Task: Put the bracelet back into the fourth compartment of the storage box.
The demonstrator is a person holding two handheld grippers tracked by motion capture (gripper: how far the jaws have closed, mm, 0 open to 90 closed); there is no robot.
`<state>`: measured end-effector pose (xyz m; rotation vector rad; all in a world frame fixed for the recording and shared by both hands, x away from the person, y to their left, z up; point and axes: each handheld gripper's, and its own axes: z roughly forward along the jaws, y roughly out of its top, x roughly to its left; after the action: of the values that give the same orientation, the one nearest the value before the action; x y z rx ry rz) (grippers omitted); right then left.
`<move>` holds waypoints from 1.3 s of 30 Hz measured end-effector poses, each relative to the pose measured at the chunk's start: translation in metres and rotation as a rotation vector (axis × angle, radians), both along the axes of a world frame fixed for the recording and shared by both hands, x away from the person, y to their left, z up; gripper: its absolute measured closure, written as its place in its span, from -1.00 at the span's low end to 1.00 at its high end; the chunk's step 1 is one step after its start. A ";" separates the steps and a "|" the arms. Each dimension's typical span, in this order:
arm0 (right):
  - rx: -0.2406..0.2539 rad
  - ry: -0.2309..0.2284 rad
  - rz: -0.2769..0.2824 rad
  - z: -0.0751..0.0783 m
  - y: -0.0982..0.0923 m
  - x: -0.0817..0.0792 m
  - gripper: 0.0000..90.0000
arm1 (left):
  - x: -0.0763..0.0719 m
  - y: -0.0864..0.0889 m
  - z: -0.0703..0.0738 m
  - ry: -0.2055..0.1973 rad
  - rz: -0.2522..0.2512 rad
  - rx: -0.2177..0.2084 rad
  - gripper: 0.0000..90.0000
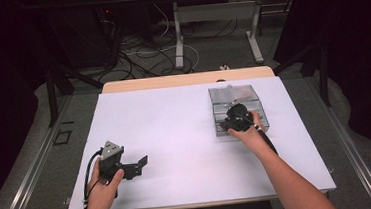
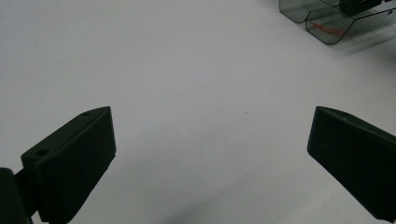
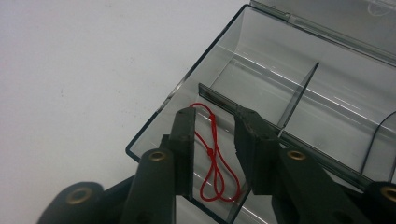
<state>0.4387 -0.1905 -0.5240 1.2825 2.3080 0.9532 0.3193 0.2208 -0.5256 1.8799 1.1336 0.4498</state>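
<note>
Meanwhile, at the left of the desk [image 1: 176,135], the left tongs [image 1: 137,167] are resting low on the bare white surface with their jaws spread wide and nothing between them; they are probably waiting there so as not to be in the way, since the work in hand is going on at the far right. In the left gripper view the clear plastic box [image 2: 336,21] is sitting well off toward the upper right corner, with a streak of red inside it. Moving right, the right tongs [image 1: 231,123] are dipping into the near compartment of that open, divided box [image 1: 238,109], whose lid is lying back. In the right gripper view the jaws are standing a little apart on either side of a looped red string [image 3: 212,161], which is lying on the compartment floor; neither pad seems to be pressing it, so the string is lying loose in its slot.
</note>
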 end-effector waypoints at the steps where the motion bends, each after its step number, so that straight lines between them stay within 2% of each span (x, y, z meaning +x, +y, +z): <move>1: 0.005 0.006 -0.009 0.001 0.000 -0.001 0.44 | 0.000 0.000 0.000 0.001 -0.001 0.000 -0.97; 3: -0.007 -0.009 -0.015 0.001 0.000 -0.001 0.36 | 0.000 -0.001 0.000 -0.004 0.002 -0.005 -0.97; 4: -0.005 -0.003 -0.016 0.002 0.000 -0.001 0.32 | 0.000 0.000 0.000 -0.001 -0.006 0.006 -0.97; 11: 0.040 0.015 -0.037 0.005 -0.002 -0.004 0.13 | 0.000 0.000 0.000 -0.009 -0.001 0.002 -0.97; 14: 0.039 0.006 -0.031 0.006 -0.003 -0.005 0.08 | 0.000 0.000 0.000 -0.007 -0.001 0.003 -0.97; 33: 0.068 -0.033 0.025 0.014 -0.003 -0.017 -0.16 | 0.000 0.000 0.000 0.003 -0.004 0.009 -0.97; 39: 0.081 -0.034 0.019 0.018 -0.005 -0.022 -0.18 | 0.000 -0.001 0.000 0.003 -0.004 0.008 -0.97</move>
<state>0.4171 -0.1955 -0.5060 1.2678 2.2813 1.0773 0.3190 0.2202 -0.5253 1.8904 1.1311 0.4500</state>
